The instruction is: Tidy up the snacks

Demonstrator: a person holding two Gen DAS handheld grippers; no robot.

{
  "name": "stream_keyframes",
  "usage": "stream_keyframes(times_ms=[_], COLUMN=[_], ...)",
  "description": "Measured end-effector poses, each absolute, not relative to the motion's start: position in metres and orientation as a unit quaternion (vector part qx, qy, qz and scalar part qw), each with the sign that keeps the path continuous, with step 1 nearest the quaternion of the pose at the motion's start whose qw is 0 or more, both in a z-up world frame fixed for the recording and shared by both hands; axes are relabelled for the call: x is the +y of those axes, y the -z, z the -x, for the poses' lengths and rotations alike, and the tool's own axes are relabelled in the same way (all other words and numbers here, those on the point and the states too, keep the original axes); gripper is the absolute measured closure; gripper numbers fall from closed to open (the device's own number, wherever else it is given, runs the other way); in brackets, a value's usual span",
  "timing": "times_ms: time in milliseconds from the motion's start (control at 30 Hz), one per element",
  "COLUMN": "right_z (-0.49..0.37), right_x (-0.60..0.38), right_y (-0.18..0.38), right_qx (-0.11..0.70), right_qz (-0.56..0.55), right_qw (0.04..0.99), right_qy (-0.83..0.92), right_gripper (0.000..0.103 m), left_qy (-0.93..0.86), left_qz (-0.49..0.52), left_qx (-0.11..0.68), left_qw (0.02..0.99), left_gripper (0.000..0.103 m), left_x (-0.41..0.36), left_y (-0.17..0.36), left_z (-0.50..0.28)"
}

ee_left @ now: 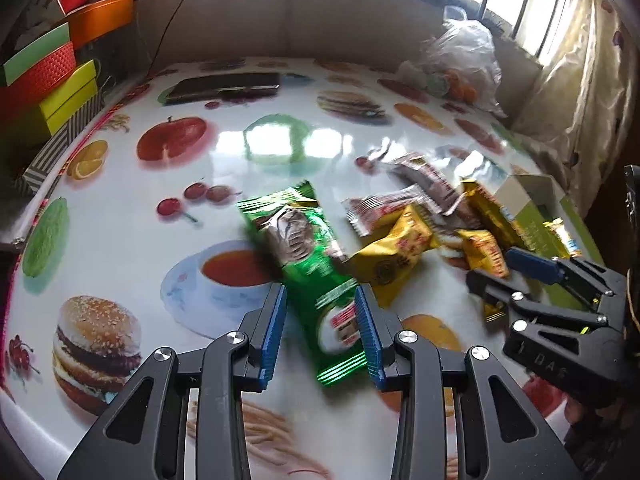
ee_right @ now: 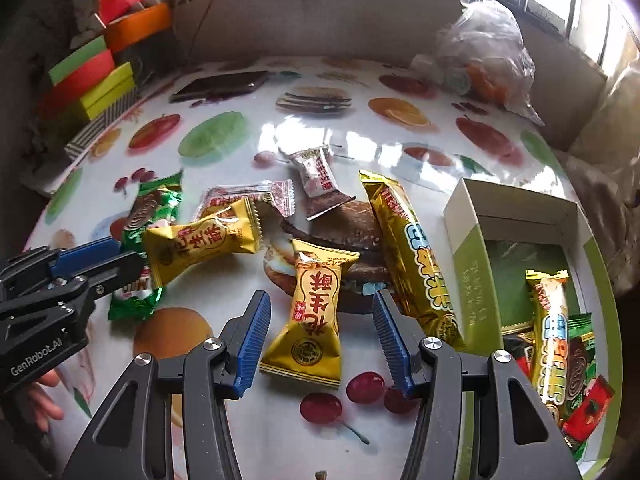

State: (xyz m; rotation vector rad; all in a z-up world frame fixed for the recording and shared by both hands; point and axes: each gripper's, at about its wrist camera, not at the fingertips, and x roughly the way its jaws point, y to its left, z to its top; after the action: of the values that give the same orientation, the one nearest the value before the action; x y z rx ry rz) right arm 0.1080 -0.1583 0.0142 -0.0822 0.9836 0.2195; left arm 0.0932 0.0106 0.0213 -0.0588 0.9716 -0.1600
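My left gripper [ee_left: 321, 325] is open, its blue pads on either side of a long green snack packet [ee_left: 308, 264] lying on the table; it also shows in the right wrist view [ee_right: 144, 248]. My right gripper [ee_right: 320, 336] is open over a yellow peanut-crisp packet [ee_right: 310, 316]. A second yellow packet [ee_right: 200, 240], a long gold bar [ee_right: 412, 256] and two clear-wrapped red-and-white snacks [ee_right: 248, 196] [ee_right: 320, 184] lie beyond. A green-and-white box [ee_right: 472, 268] at the right holds several snacks [ee_right: 560, 344].
The round table [ee_left: 120, 208] has a glossy food-print cover. A dark phone-like slab [ee_left: 224, 86] lies at the back. A plastic bag of fruit [ee_left: 464, 68] sits back right. Coloured boxes [ee_left: 52, 80] are stacked at the left. A curtain [ee_left: 580, 100] hangs at the right.
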Motion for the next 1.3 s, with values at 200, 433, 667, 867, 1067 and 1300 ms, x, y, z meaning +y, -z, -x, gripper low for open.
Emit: stream_keyframes(times_ms=[200, 433, 667, 867, 1067, 1300], right_z=[-0.108, -0.099, -0.091, -0.086, -0.086, -0.086], right_x=[-0.159, -0.154, -0.143, -0.152, -0.161, -0.160], right_y=[-0.011, -0.012, -0.014, -0.020, -0.020, -0.016], right_qx=[0.472, 0.472, 0.471, 0.463, 0.464, 0.469], right_qz=[0.029, 0.000, -0.007, -0.015, -0.028, -0.035], right_qw=[0.876, 0.872, 0.870, 0.875, 0.875, 0.872], right_qy=[-0.097, -0.129, -0.147, -0.137, -0.133, -0.136], right_gripper=[0.077, 0.079, 0.079, 0.079, 0.079, 0.079], left_qy=[0.071, 0.058, 0.063, 0.064, 0.075, 0.082], left_qz=[0.027, 0.006, 0.009, -0.014, -0.015, -0.040], left_qx=[0.464, 0.462, 0.454, 0.459, 0.463, 0.460], left_qw=[0.883, 0.885, 0.889, 0.886, 0.883, 0.883], left_gripper=[0.066, 0.066, 0.066, 0.066, 0.066, 0.066], left_x=[0.021, 0.030, 0.030, 0.016, 0.003, -0.010], left_y=[-0.021, -0.023, -0.031, -0.028, -0.024, -0.023], left_z=[-0.092, -0.093, -0.093, -0.111, -0.117, -0.118])
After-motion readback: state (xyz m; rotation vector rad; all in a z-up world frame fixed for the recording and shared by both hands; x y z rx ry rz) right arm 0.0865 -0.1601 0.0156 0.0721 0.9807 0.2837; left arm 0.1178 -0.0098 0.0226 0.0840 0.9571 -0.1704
